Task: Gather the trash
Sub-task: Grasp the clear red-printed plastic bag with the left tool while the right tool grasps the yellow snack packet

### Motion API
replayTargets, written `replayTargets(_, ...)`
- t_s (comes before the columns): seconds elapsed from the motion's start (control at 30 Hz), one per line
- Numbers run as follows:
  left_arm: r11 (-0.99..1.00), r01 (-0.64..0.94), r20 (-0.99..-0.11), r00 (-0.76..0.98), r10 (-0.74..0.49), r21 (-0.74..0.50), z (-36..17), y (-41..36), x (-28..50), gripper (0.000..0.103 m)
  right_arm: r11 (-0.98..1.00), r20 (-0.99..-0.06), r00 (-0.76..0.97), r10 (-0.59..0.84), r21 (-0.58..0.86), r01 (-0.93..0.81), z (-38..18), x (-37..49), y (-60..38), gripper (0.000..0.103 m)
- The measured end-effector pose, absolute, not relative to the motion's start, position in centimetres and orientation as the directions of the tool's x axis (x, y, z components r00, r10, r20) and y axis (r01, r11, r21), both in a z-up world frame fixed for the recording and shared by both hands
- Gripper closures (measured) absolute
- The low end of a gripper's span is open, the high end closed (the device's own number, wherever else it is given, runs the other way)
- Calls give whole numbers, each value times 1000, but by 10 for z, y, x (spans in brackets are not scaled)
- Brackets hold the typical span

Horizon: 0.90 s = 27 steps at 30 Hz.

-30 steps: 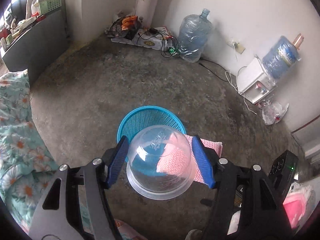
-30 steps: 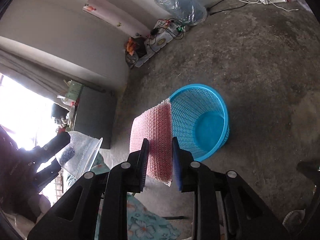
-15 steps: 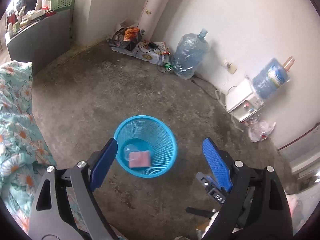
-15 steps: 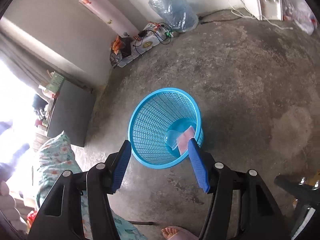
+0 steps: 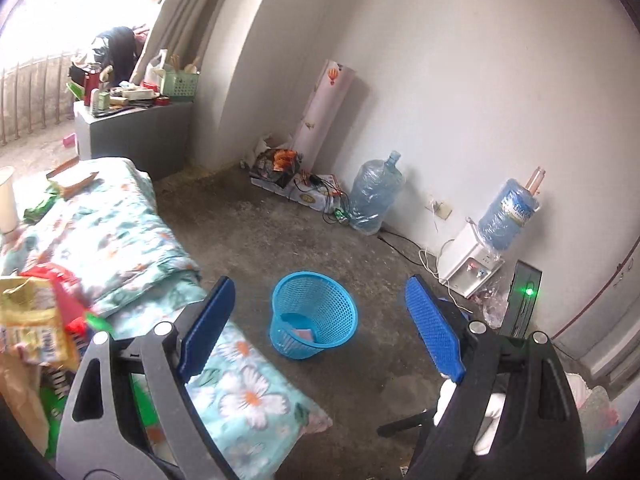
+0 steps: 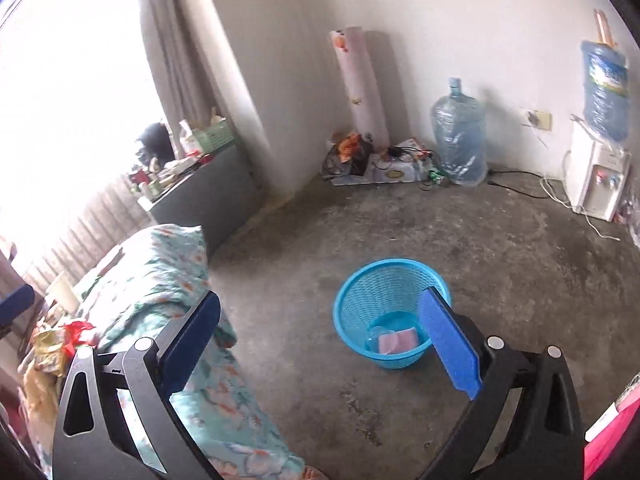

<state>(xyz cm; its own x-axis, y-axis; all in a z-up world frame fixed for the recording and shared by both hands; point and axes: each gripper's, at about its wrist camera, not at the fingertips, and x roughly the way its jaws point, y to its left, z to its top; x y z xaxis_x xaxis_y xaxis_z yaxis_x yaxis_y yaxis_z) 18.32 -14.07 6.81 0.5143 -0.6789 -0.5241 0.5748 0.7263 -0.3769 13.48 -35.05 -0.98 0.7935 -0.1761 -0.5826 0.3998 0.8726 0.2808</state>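
Concrete floor (image 6: 460, 248), one blue basket (image 6: 394, 276), two water jugs, one pink pad (image 6: 398, 341) inside

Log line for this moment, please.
left gripper: open, empty | right gripper: opening, empty | blue basket: holds pink sponge, clear lid

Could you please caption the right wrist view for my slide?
Open right claw above blue basket holding pink sponge and clear cup.

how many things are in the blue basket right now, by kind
pink knitted pad: 1
clear plastic lid: 1
total in the blue basket: 2
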Motion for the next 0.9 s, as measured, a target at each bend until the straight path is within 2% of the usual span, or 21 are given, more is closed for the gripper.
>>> replayTargets(0.23,828,440,-490,668,-560,-346,66,-3,140,20,934,-558,823,104,340,112,15,144,-260,6)
replayTargets(0.37,909,296,-508,757,-411,-295,51,72,116,20,933,-593,771,233,360,-5,11,154,-208,6)
replayTargets(0.47,962,162,-553,792,-259,-219,33,110,110,20,923,-619,725,300,379,-59,3,166,-180,6)
replayTargets(0.57,987,82,-619,771,-151,-139,12,130,115,20,917,-636,694,337,388,-91,-1,176,-153,6)
replayTargets(0.83,994,91,-731,674,-102,-55,-36,134,135,20,911,-650,655,385,383,-155,10,192,-110,7)
replayTargets(0.9,994,87,-736,669,-103,-61,-39,136,134,32,910,-650,650,393,378,-172,14,193,-101,7)
